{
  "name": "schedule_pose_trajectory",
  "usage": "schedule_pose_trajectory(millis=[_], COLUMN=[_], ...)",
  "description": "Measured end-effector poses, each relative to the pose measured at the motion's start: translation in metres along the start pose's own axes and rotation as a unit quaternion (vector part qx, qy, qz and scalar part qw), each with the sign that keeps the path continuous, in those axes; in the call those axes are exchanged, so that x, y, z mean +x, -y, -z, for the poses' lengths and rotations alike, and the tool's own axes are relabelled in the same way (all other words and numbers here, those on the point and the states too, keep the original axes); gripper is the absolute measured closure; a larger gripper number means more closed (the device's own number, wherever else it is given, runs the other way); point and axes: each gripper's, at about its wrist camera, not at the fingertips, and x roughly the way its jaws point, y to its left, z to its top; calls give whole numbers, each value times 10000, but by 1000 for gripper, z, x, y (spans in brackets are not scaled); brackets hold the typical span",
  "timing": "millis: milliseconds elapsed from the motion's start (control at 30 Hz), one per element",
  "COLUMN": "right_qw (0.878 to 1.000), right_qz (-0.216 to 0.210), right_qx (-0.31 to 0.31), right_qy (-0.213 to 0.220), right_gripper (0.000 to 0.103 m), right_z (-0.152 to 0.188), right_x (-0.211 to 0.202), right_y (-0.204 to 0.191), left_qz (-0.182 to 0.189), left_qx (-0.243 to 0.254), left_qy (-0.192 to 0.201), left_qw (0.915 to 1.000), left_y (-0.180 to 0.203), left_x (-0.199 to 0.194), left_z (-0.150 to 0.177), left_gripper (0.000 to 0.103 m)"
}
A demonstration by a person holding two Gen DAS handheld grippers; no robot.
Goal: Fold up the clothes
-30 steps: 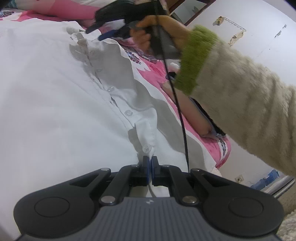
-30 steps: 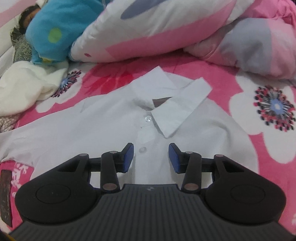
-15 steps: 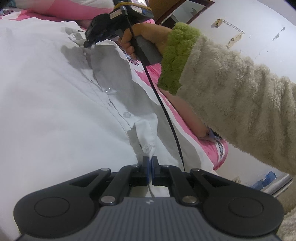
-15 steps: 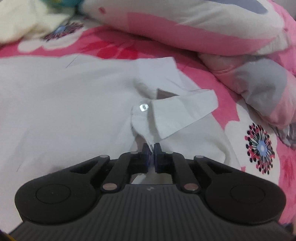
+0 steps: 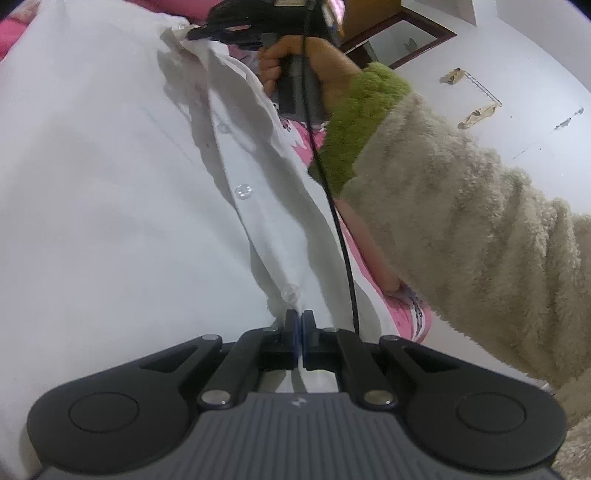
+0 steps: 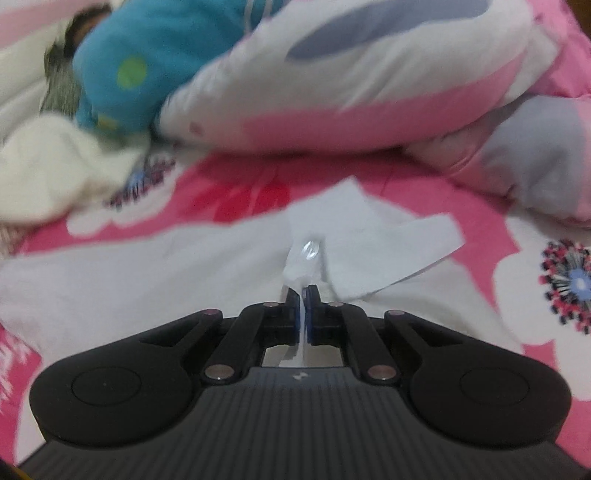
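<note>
A white button-front cotton shirt [image 5: 110,221] lies spread on a bed covered by a pink sheet with large white flowers [image 6: 229,199]. The left tongs [image 5: 298,321] are closed tight on the shirt's button strip at its near end, just beside a clear button [image 5: 290,291]. The right tongs [image 6: 303,299] pinch a raised fold of the same strip just below the collar [image 6: 399,251], right by the top button [image 6: 309,248]; the fabric stands up between the blue pads [image 6: 313,295]. In the left wrist view the right tongs [image 5: 192,36] show at the far end of the strip, held by a hand [image 5: 306,62] in a cream fleece sleeve with a green cuff [image 5: 362,122], a black cable [image 5: 332,192] trailing from them. Beyond the collar lies a pink, white and grey quilt [image 6: 369,85], and to its left a blue fleece bundle [image 6: 155,62].
</note>
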Motion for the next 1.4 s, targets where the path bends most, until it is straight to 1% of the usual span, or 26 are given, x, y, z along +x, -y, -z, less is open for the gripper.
schedule_pose_trajectory(millis=[133, 200, 267, 300, 333, 367, 400, 433, 567, 633, 667, 733, 800, 867, 967, 1100, 1167, 1267, 1400], right_qw=[9990, 9976, 9966, 9961, 9957, 9956, 9960, 9964, 9984, 9987, 9984, 9968, 9948, 9923, 9882, 9813, 9777, 9719, 9594], right_qz=[133, 255, 360, 407, 454, 495, 531, 568, 550, 457, 405, 304, 248, 241, 356, 392, 438, 468, 375], right_qx=[-366, -594, -693, -718, -743, -721, -652, -571, -106, 219, 385, 705, 901, 1067, 1270, 1536, 1650, 1908, 2547], right_qy=[-240, -250, -280, -304, -328, -332, -317, -273, -121, -12, 49, 219, 409, 582, 774, 1091, 1220, 1300, 1153], right_gripper=[101, 99, 99, 95, 84, 76, 61, 54, 53, 53, 53, 52, 52, 52, 52, 52, 52, 52, 52], right_z=[10, 14, 12, 11, 10, 8, 6, 5, 3, 4, 5, 10, 19, 28, 48, 83, 105, 143, 209], right_x=[23, 29, 29, 28, 27, 23, 17, 10, -28, -55, -69, -100, -130, -159, -204, -267, -299, -337, -361], right_y=[-14, -20, -23, -23, -24, -23, -20, -18, -3, 9, 16, 29, 40, 50, 63, 79, 86, 97, 110], left_qz=[-43, -53, -88, -113, -132, -151, -171, -177, -212, -236, -248, -294, -395, -540, -718, -972, -1144, -1333, -1445], left_qx=[45, 38, 69, 94, 116, 129, 125, 118, 158, 237, 279, 359, 445, 498, 459, 422, 461, 567, 806], left_qy=[-35, -53, -67, -70, -74, -75, -71, -62, -24, 31, 70, 168, 255, 326, 426, 562, 639, 739, 754], left_qw=[10000, 10000, 9999, 9999, 9998, 9998, 9998, 9998, 9996, 9994, 9993, 9988, 9979, 9968, 9954, 9928, 9903, 9867, 9833], left_y=[2, 2, 3, 5, 7, 9, 9, 10, 15, 20, 23, 27, 31, 33, 32, 29, 31, 37, 49], left_x=[3, 4, 6, 6, 7, 6, 7, 6, 6, 6, 5, 2, -4, -7, -14, -23, -30, -35, -36], left_z=[0, -1, -3, -3, -4, -4, -5, -5, -4, -5, -5, -6, -5, -5, -8, -13, -13, -14, -15], left_gripper=[101, 101, 101, 101, 99, 99, 99, 98, 92, 81, 77, 62, 55, 53, 51, 50, 50, 50, 50])
